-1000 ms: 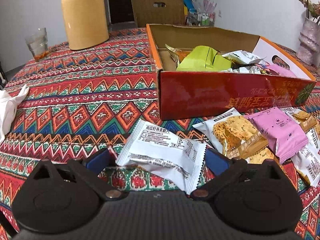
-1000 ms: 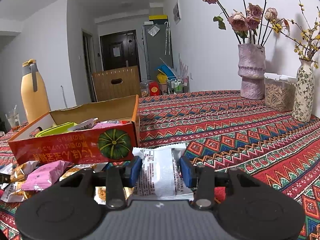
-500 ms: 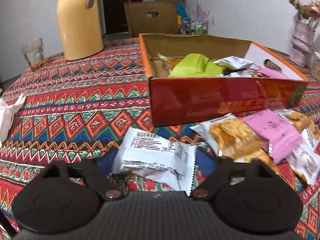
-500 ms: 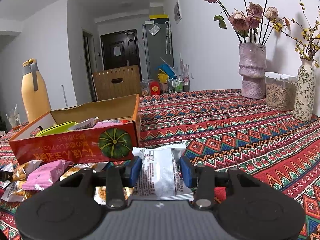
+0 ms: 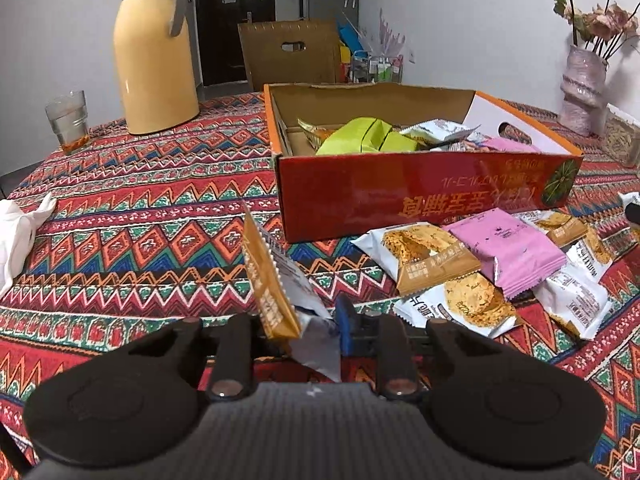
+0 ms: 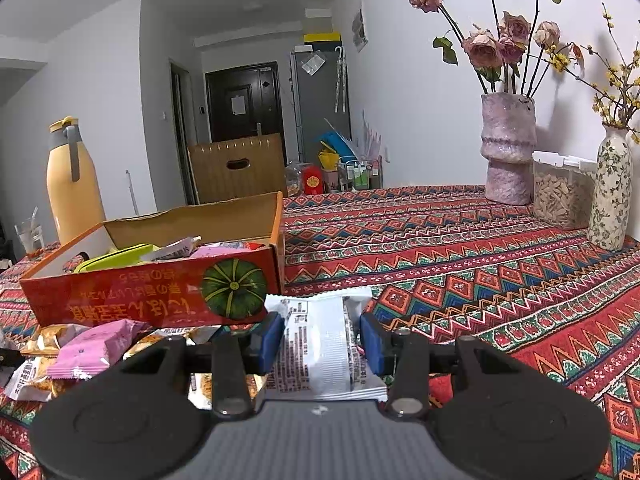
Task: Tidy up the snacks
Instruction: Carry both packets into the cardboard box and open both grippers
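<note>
Pickup is in hand: my left gripper (image 5: 310,326) is closing on a packet (image 5: 276,284) tipped on edge near the box (image 5: 400,196), my right gripper (image 6: 322,338) clamps a white packet (image 6: 320,344), and next both need lifting into the box.

Upside-down yellow lettering, unreadable, on the red box (image 5: 420,196) front.
</note>
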Tool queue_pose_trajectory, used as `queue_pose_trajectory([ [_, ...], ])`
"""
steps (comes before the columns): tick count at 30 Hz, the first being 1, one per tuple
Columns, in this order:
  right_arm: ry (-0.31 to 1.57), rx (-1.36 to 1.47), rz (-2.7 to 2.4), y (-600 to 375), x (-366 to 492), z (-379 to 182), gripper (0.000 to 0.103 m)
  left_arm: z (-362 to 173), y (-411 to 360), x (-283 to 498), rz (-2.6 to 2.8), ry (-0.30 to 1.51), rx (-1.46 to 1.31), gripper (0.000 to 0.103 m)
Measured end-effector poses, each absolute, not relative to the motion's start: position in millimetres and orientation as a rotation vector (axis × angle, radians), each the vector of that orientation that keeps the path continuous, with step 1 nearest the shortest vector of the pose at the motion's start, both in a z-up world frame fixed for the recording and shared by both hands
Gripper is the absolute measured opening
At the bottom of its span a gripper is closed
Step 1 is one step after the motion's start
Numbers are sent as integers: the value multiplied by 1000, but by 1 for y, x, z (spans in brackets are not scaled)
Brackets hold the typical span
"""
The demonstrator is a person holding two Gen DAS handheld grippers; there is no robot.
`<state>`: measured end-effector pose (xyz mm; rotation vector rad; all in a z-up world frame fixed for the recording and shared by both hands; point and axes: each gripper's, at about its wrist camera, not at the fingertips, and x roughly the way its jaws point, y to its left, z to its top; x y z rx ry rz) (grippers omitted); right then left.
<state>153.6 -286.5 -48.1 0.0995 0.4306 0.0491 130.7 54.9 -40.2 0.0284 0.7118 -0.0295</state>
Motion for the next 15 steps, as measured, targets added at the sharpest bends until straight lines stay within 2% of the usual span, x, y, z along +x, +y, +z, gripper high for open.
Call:
queue_pose_trajectory([
  [15, 360, 62, 110, -277, 136, -30, 42, -1, 60, 99, -41, 565, -78, 24],
])
